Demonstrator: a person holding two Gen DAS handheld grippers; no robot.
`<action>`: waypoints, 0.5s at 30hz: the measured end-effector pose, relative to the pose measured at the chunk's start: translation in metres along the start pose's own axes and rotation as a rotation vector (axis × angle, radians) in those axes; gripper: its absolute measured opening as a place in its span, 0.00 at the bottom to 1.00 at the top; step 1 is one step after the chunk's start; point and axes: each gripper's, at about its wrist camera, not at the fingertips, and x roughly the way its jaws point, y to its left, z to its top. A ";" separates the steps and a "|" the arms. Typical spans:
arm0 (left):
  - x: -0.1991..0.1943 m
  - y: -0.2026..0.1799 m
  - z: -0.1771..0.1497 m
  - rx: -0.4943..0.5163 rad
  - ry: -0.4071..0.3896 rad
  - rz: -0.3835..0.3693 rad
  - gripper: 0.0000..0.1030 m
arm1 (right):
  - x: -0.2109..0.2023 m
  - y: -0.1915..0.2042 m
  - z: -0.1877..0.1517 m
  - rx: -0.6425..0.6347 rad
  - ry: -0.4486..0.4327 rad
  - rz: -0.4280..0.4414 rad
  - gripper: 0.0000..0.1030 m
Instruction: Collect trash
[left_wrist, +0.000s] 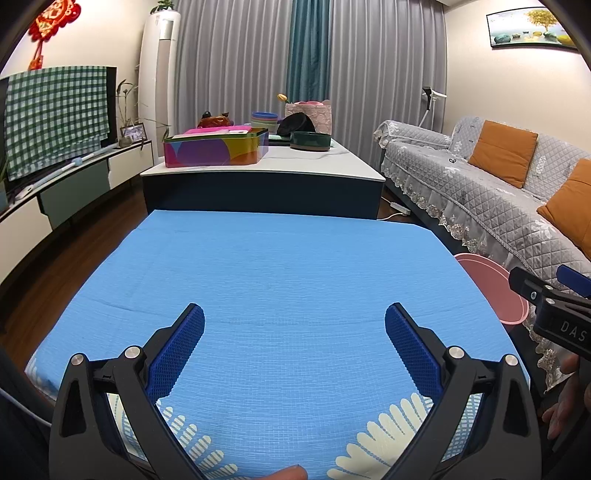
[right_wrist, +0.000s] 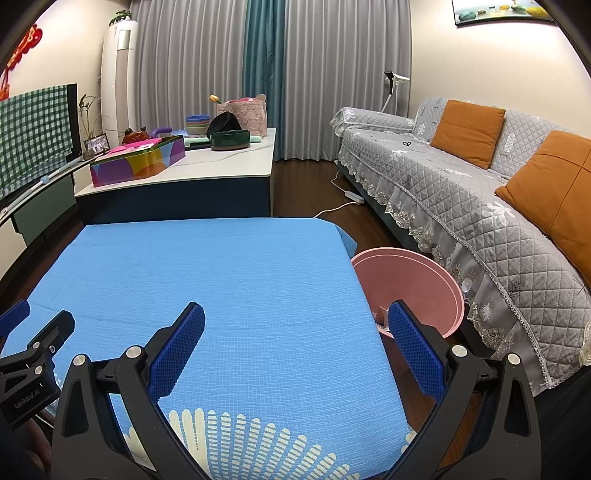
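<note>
Both grippers hover with jaws spread wide and empty over a blue-clothed table that shows no trash: the left gripper above its near middle, the right gripper at the near right edge. The pink bin, standing upright with its mouth up on the floor just beside the table's right edge, lies nearer the right gripper; it is round, with no long axis, and scraps seem to lie inside.

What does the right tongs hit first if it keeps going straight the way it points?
Probably the blue tablecloth: the right tongs, open and empty, aims slightly down over it. If it clears the far edge, the coffee table comes next; depth is unclear.
</note>
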 end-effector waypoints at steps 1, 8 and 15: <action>0.000 0.000 0.000 0.001 0.000 -0.001 0.92 | 0.000 0.000 0.000 0.000 0.000 0.000 0.95; -0.001 -0.001 0.000 0.003 0.000 -0.005 0.92 | 0.000 0.000 0.000 0.000 0.000 0.000 0.95; 0.000 -0.002 0.001 0.009 0.000 -0.001 0.92 | 0.000 0.000 0.000 0.000 0.000 0.000 0.95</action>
